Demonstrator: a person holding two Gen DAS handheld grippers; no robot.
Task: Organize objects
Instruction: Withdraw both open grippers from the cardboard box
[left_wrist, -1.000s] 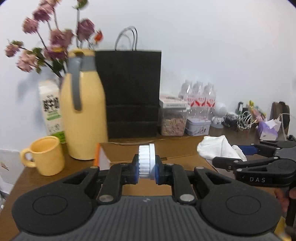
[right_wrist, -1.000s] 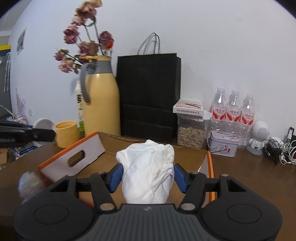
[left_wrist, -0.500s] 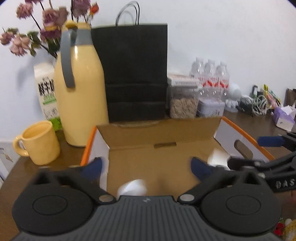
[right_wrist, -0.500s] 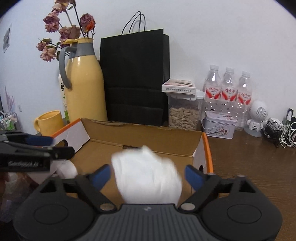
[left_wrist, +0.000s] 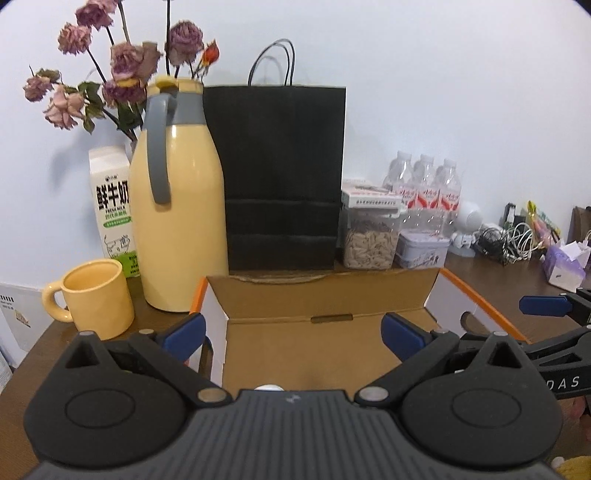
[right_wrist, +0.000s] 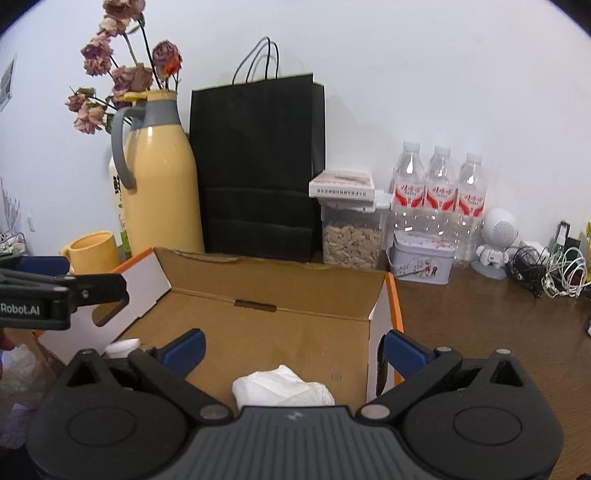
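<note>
An open cardboard box (left_wrist: 325, 295) (right_wrist: 280, 291) with orange edges sits on the brown table. My left gripper (left_wrist: 293, 334) hangs open above it, nothing between its blue pads. A small white round object (left_wrist: 269, 387) (right_wrist: 122, 347) lies on the box floor just below it, mostly hidden by the gripper body. My right gripper (right_wrist: 293, 349) is open too, over the box's right half. A crumpled white cloth (right_wrist: 282, 386) rests on the box floor under it, free of the pads.
Behind the box stand a yellow thermos jug (left_wrist: 177, 206), a yellow mug (left_wrist: 94, 297), a milk carton (left_wrist: 112, 206), a black paper bag (left_wrist: 280, 177), a seed jar (right_wrist: 351, 240), a tin (right_wrist: 423, 262), water bottles (right_wrist: 439, 199). Cables (right_wrist: 546, 269) lie far right.
Both grippers opened. The left let go of the white round object and the right let go of the white cloth; both things now lie in the box.
</note>
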